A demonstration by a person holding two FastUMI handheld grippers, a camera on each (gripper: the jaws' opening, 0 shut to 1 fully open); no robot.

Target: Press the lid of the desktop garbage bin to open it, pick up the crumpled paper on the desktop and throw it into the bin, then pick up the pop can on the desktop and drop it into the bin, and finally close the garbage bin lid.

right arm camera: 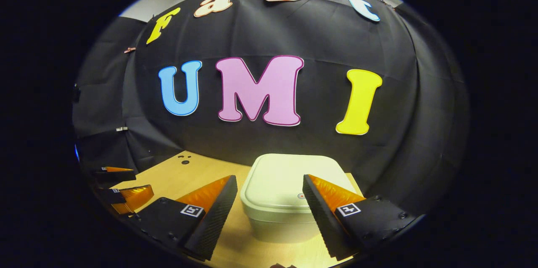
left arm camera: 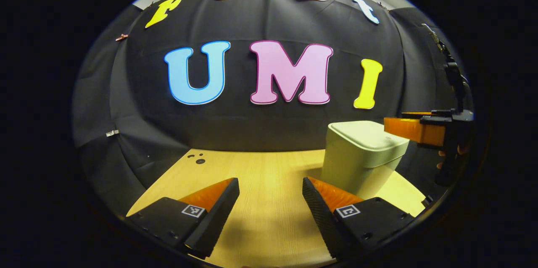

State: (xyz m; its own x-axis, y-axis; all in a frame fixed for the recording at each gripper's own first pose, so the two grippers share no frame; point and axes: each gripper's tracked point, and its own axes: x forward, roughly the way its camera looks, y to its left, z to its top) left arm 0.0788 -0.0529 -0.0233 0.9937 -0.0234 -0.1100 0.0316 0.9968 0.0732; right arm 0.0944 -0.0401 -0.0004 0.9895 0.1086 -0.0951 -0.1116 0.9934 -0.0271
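In the left gripper view, the left claw (left arm camera: pixel 271 184) stood open over the wooden desk (left arm camera: pixel 260 175), its two fingers spread wide with bare desktop showing between them and nothing held. The garbage bin (left arm camera: pixel 359 163), a pale boxy container, sat on the desk to the right of that claw, toward the back near the black cloth wall (left arm camera: pixel 269 129). Its lid (left arm camera: pixel 370 133) lay flat and closed on top. At the right edge of that view the right claw (left arm camera: pixel 414 130) reached in level with the lid, its tip just over the lid's right-hand rim; whether it touched the lid could not be told. A hand (left arm camera: pixel 452 154) gripped the handle behind it, mostly in shadow. A few small dark holes (left arm camera: pixel 196 158) marked the desk's far left corner.

In the right gripper view, the right claw (right arm camera: pixel 270 186) was open too, empty, its fingers spread to either side of the bin's near edge. The garbage bin (right arm camera: pixel 279 222) sat directly ahead and below, its lid (right arm camera: pixel 286 175) shut, with a small round mark (right arm camera: pixel 301 195) on the near part of the lid beside the right finger. The left claw (right arm camera: pixel 122 184) appeared at the far left of that view, low over the desk (right arm camera: pixel 189 175), well apart from the bin, and its fingers looked parted.
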